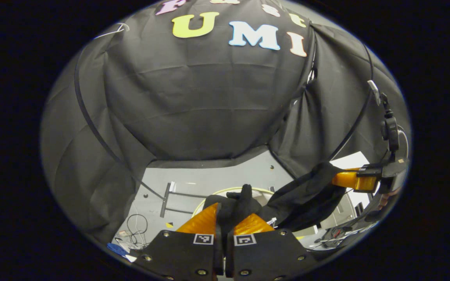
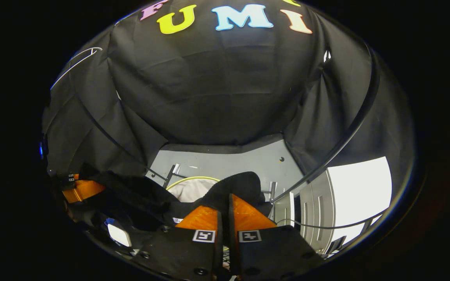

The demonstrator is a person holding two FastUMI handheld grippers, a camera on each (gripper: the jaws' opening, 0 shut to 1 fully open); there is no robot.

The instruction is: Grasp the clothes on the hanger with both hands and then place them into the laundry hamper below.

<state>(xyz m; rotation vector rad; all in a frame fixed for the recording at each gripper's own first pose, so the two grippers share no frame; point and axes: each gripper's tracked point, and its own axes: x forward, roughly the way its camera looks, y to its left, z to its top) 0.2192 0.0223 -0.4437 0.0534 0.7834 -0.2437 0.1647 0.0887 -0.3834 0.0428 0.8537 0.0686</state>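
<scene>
A black garment hangs stretched between my two grippers above the floor. In the left gripper view my left gripper is shut on a bunched fold of it, and the cloth runs right to the right gripper, held by a hand. In the right gripper view my right gripper is shut on the black garment, which sags left toward the left gripper. The laundry hamper lies below with a pale rim; its rim and light lining show under the cloth.
A metal rack's feet stand on the grey floor by the hamper. Cables lie at the lower left. A thin wire hanger hangs high on the left. White panels stand on the right.
</scene>
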